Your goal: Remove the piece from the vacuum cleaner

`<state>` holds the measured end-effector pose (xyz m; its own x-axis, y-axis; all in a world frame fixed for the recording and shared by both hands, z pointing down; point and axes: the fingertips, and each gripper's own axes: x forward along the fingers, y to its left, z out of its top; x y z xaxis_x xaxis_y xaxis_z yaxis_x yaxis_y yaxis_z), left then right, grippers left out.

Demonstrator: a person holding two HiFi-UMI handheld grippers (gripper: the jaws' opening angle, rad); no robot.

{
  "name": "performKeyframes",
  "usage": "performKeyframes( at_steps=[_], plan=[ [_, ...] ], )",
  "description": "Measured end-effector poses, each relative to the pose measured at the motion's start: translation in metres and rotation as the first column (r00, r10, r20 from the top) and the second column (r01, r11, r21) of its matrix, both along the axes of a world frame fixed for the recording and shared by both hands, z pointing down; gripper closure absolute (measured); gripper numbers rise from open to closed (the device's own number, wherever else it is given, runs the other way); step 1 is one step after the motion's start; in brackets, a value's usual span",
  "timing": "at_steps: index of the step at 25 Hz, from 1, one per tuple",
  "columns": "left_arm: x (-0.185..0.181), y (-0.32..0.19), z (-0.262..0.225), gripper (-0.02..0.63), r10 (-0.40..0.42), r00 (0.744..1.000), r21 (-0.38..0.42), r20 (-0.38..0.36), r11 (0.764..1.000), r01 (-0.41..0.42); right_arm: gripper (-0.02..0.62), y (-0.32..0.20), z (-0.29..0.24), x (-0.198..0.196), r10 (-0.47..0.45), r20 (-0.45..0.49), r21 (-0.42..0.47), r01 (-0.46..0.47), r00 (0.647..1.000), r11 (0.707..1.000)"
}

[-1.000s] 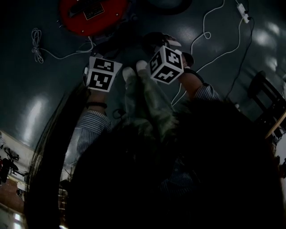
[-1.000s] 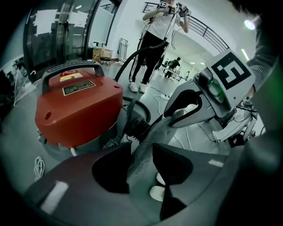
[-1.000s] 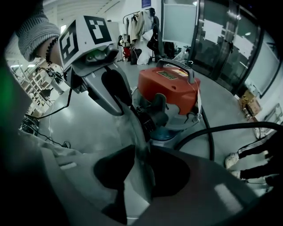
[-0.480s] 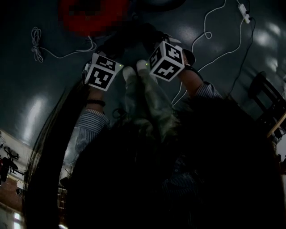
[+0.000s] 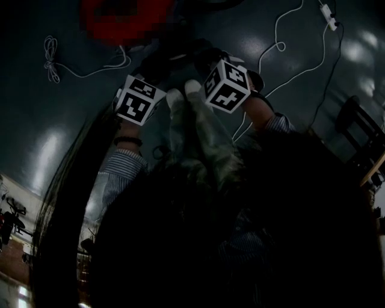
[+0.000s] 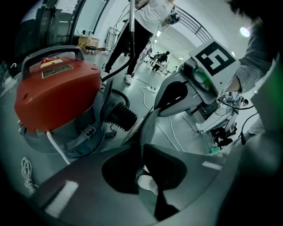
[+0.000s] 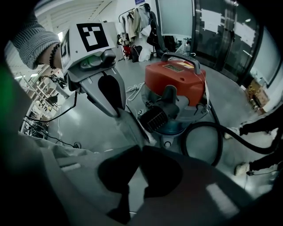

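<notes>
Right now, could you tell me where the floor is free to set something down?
Bare floor lies left, between the coiled cord and striped sleeve, and right, between the long cable and chair. It is crowded around the vacuum cleaner.

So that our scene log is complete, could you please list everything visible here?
Red drum vacuum cleaner with grey base: one, red and grey, on the floor ahead of the grippers.
Black ribbed hose: one, black, curling on the floor beside the cleaner.
Thin grey flat piece: one, grey, spanning between both grippers.
White cables: at least two, white, on the dark floor.
Bystander in a white top: one, behind the cleaner.
Dark chair: one, head view's right edge.
White shoes: two, white, the person's own, between the grippers.
Left gripper: one, grey; fingers have just been closing, pinching the grey piece.
Right gripper: one, grey; fingers likewise just closing on that piece.
</notes>
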<state>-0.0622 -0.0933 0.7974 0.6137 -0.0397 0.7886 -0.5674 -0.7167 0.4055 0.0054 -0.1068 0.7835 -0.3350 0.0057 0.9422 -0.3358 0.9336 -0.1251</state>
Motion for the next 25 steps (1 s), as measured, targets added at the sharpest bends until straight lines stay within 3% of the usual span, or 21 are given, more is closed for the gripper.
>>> performKeyframes(
  at_steps=[5,13,18,25],
  plan=[
    [0.004,0.022,-0.008,0.571,-0.034,0.999,-0.065,0.001,0.997,0.034,0.569,0.015,-0.001,0.005,-0.009,-0.001,-0.005,0.009,1.000,1.000],
    [0.009,0.032,-0.050,0.572,-0.096,0.993,-0.035,-0.069,0.995,0.094,0.571,0.024,-0.051,0.007,0.010,0.055,0.002,-0.010,0.998,1.000],
    [0.005,0.027,-0.117,0.574,-0.110,0.989,0.019,-0.097,0.993,0.113,0.571,0.021,-0.122,0.001,0.018,0.117,0.011,-0.019,0.993,1.000],
    [0.003,0.037,-0.256,0.574,-0.073,0.991,0.094,-0.111,0.992,0.083,0.571,0.034,-0.262,0.001,0.012,0.199,0.043,-0.021,0.980,0.999]
  ],
)
